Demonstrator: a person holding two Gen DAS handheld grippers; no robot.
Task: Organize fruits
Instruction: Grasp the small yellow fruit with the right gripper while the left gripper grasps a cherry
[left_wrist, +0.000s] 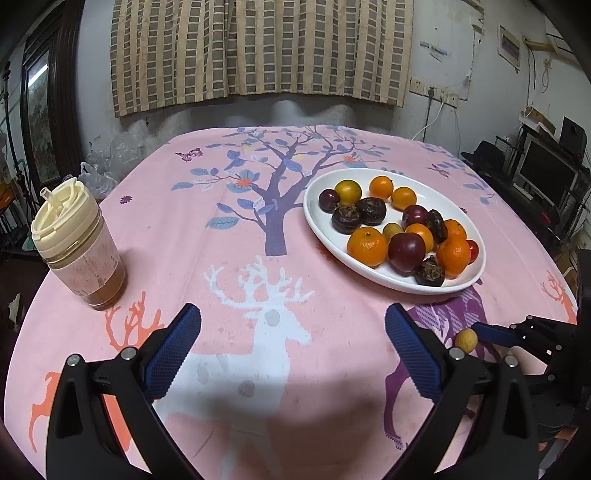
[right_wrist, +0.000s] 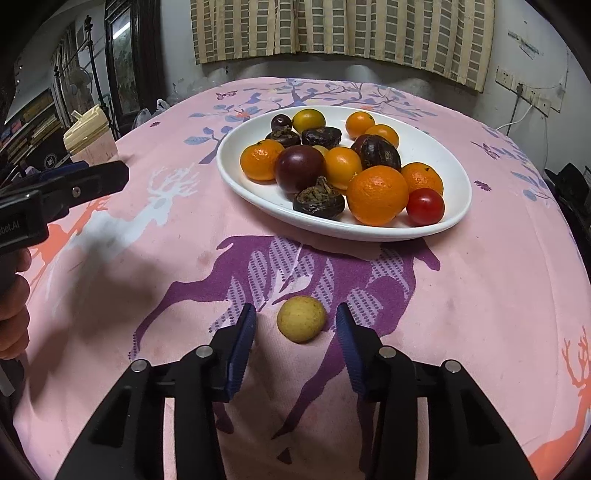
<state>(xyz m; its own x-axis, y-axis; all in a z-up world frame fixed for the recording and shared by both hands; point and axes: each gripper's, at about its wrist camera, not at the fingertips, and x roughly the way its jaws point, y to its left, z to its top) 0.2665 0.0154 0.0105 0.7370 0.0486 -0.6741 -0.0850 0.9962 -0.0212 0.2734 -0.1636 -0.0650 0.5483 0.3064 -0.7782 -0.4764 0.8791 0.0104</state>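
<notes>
Orange citrus fruits (right_wrist: 376, 195): I count seven from here.
Dark red plums (right_wrist: 299, 168): I make it three.
Wrinkled brown fruits (right_wrist: 318, 201): four.
Red tomato (right_wrist: 424, 206): one.
Small pale yellow fruits (right_wrist: 301, 320): two, one on the plate and one on the cloth.
White plate (right_wrist: 443, 158): one.
Lidded cup (left_wrist: 86, 258): one.

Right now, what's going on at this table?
A person is sorting fruit with tongs in each hand. The right tongs straddle a small yellow fruit on the pink tablecloth, pads not yet touching it. The left tongs hover open and empty. Other fruit fills the white plate.
</notes>
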